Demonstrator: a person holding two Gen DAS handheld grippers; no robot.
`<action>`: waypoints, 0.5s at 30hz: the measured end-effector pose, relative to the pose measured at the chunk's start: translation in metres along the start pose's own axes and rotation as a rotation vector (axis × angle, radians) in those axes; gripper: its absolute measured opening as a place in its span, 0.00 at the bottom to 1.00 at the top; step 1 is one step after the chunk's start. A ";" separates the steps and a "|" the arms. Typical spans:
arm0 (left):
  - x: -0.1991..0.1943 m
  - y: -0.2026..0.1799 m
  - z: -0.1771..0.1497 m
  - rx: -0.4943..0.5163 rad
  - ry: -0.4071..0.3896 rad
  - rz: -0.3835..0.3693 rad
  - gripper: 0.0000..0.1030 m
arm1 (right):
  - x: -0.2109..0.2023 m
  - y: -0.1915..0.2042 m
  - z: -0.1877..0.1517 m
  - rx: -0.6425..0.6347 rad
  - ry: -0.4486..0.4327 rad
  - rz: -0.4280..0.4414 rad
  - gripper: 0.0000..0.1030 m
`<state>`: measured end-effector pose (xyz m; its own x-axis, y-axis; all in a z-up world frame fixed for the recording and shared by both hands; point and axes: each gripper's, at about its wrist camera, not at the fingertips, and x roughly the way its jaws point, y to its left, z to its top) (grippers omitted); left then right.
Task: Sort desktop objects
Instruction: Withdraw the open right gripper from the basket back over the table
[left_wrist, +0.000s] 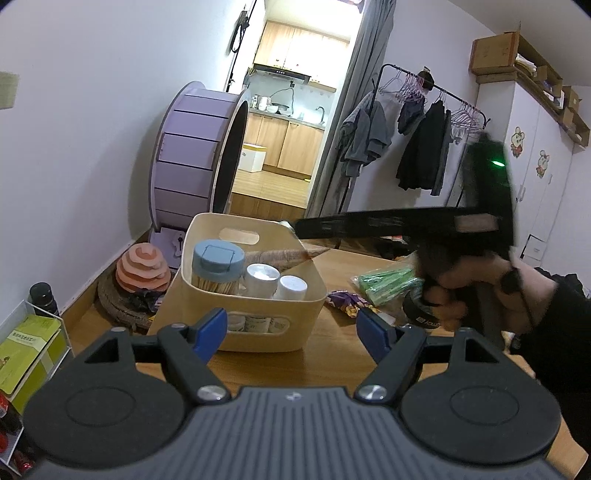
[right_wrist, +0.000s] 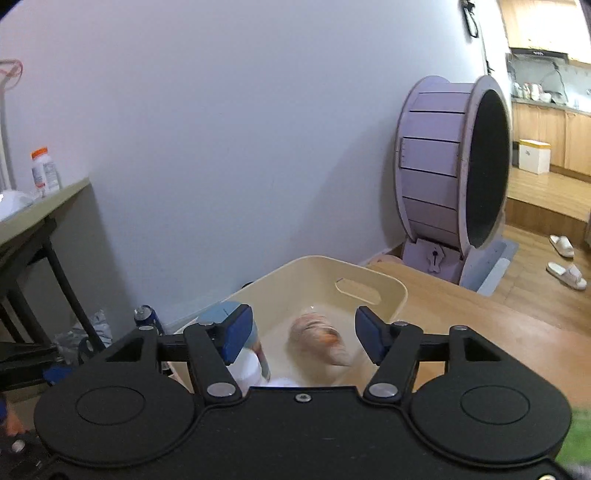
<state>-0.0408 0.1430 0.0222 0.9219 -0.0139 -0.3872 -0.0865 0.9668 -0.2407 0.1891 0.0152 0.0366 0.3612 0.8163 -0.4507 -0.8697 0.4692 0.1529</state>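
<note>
Right wrist view: my right gripper (right_wrist: 303, 334) hangs over the cream bin (right_wrist: 391, 286), jaws apart and pressing on nothing. Between and beyond them a blurred spiral shell (right_wrist: 319, 341) lies inside the bin, long axis running near-right to far-left, narrow tip nearest me. Left wrist view: my left gripper (left_wrist: 291, 330) stands apart, empty, just near of the bin's near wall.

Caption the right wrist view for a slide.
Open right gripper above cream plastic bin; blurred spiral conch shell inside.
</note>
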 end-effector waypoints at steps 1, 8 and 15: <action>0.000 -0.001 0.000 0.002 0.001 -0.002 0.74 | -0.007 -0.002 -0.002 0.007 -0.005 -0.009 0.60; 0.002 -0.010 -0.003 0.019 0.007 -0.018 0.74 | -0.086 -0.014 -0.029 0.058 -0.053 -0.127 0.75; 0.012 -0.026 -0.009 0.053 0.031 -0.036 0.74 | -0.127 -0.025 -0.069 0.073 -0.035 -0.245 0.79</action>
<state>-0.0308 0.1158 0.0161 0.9119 -0.0561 -0.4065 -0.0326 0.9776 -0.2081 0.1418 -0.1228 0.0295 0.5706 0.6860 -0.4513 -0.7289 0.6763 0.1063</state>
